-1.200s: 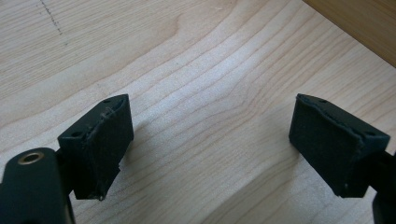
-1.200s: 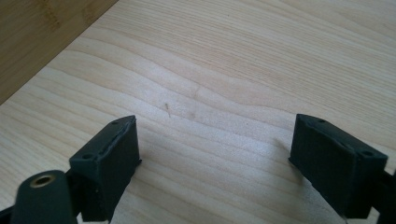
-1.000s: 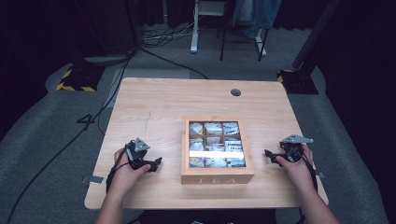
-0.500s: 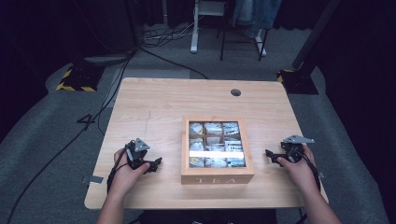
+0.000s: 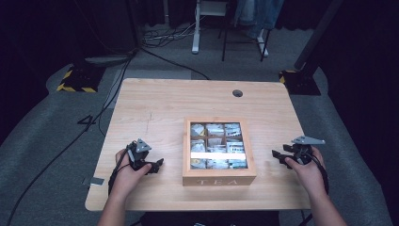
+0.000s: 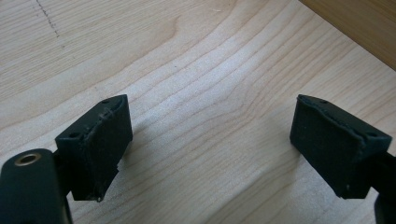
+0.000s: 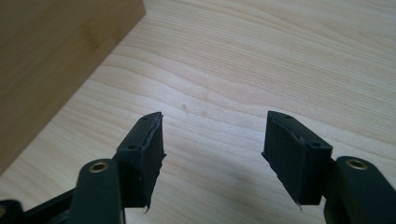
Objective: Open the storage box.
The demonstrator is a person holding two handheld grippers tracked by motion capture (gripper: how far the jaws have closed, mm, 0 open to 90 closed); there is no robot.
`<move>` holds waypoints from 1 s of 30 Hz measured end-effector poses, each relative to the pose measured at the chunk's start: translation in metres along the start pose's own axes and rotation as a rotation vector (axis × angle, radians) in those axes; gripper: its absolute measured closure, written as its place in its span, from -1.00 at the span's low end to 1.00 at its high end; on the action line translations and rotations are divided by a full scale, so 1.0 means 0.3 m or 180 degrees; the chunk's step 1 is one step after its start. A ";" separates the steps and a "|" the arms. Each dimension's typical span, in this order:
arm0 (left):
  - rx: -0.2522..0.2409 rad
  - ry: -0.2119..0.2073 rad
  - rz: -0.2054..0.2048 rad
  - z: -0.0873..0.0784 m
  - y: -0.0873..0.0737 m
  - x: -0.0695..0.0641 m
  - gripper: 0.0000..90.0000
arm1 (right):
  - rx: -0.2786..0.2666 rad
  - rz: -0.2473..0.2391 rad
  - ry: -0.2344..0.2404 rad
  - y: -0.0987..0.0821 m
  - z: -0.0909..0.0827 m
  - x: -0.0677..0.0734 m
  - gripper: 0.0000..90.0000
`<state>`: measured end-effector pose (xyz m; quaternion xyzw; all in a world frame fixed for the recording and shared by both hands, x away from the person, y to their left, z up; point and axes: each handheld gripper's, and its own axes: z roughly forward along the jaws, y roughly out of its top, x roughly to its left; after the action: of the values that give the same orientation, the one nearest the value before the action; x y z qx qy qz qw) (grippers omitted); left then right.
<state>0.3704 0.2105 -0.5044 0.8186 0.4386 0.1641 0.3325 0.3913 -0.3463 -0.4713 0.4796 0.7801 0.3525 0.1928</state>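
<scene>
Wooden tea box [image 5: 219, 177] btwn both grippers.

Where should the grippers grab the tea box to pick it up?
Probably by the tea box's two plain wooden side walls, one gripper from each side. The left gripper and right gripper already sit open beside those walls. The top looks like a glass window over the tea bags, so there's no good hold from above.
</scene>
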 end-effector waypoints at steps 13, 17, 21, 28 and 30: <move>-0.0005 -0.0001 -0.0004 0.001 0.001 0.000 -0.70 | -0.0069 -0.0104 0.0192 0.062 -0.102 0.100 -0.15; -0.0004 -0.0001 -0.0003 0.001 0.001 0.000 -0.70 | -0.0058 -0.0132 0.0232 0.079 -0.145 0.152 -0.16; -0.0004 -0.0001 -0.0003 0.001 0.001 0.000 -0.70 | -0.0066 -0.0233 0.0351 0.089 -0.175 0.200 -0.16; -0.0005 -0.0001 -0.0002 0.001 0.001 0.000 -0.70 | 0.0001 -0.0366 0.0676 0.101 -0.208 0.295 -0.20; -0.0005 -0.0003 -0.0003 0.001 0.001 -0.001 -0.70 | 0.0049 -0.0342 0.0705 0.097 -0.212 0.323 -0.19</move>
<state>0.3707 0.2102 -0.5045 0.8182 0.4387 0.1639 0.3335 0.3235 -0.2754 -0.4033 0.3967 0.8239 0.3865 0.1204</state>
